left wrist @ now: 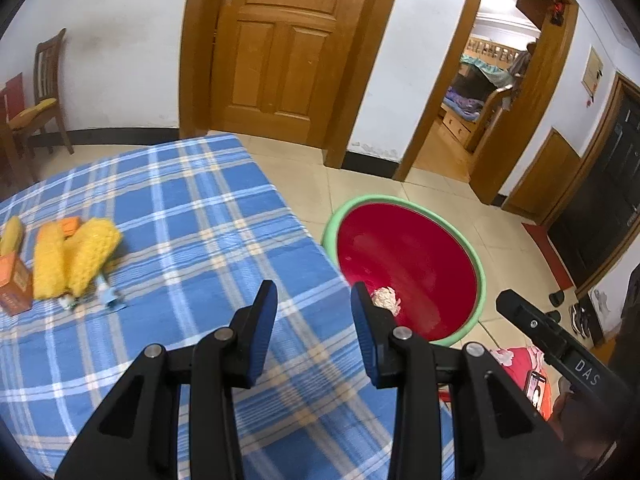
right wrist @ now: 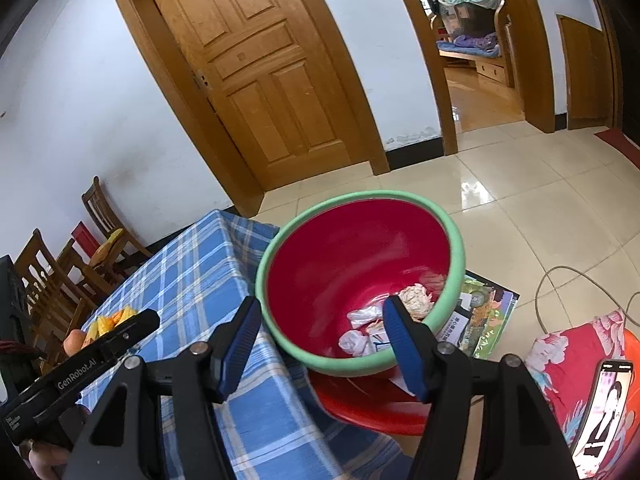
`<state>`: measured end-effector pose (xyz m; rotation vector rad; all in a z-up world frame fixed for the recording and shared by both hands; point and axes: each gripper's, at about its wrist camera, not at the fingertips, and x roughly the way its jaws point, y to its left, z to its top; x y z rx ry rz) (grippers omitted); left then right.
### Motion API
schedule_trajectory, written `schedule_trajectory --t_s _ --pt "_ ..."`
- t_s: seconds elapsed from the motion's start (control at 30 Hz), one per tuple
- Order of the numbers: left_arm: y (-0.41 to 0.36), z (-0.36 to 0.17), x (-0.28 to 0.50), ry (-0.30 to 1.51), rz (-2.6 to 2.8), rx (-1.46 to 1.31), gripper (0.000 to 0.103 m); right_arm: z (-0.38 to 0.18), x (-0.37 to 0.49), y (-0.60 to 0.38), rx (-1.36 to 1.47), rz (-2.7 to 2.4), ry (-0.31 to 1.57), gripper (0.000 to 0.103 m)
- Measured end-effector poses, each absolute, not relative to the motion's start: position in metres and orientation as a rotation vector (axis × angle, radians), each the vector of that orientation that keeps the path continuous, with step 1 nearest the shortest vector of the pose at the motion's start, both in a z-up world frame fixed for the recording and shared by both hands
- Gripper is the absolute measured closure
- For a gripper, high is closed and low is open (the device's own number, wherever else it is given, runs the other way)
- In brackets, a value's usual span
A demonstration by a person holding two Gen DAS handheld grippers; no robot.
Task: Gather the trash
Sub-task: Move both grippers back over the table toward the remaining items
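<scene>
A red basin with a green rim (left wrist: 478, 264) (right wrist: 454, 240) stands beside the table's right edge. Crumpled paper (left wrist: 386, 298) (right wrist: 416, 300) and white wrappers (right wrist: 362, 328) lie in its bottom. My left gripper (left wrist: 314, 300) is open and empty, over the table's right edge just left of the basin. My right gripper (right wrist: 320, 320) is open and empty, above the basin's near rim. On the blue plaid tablecloth (left wrist: 200, 220) (right wrist: 192, 276), at the left, lie yellow foam pieces (left wrist: 76, 256), an orange box (left wrist: 14, 286) and a small blue wrapper (left wrist: 108, 294).
The basin rests on a red stool (right wrist: 360, 404). A picture book (right wrist: 480, 316), a cable (right wrist: 560, 276) and a flowered cushion with a phone (right wrist: 604, 400) lie on the tiled floor. Wooden chairs (left wrist: 44, 92) stand at the left wall. A closed wooden door (left wrist: 280, 44) is behind.
</scene>
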<state>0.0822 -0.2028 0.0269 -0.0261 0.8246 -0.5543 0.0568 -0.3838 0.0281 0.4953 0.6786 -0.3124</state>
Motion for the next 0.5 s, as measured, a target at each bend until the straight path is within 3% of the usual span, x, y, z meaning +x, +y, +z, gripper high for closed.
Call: schedule_trajectory --t_s 0.5 --pt "-0.134 0.031 0.074 0.811 -0.433 -0.097 0.065 0.034 0.065 -0.344 0.464 -0.232 0.687 0.037"
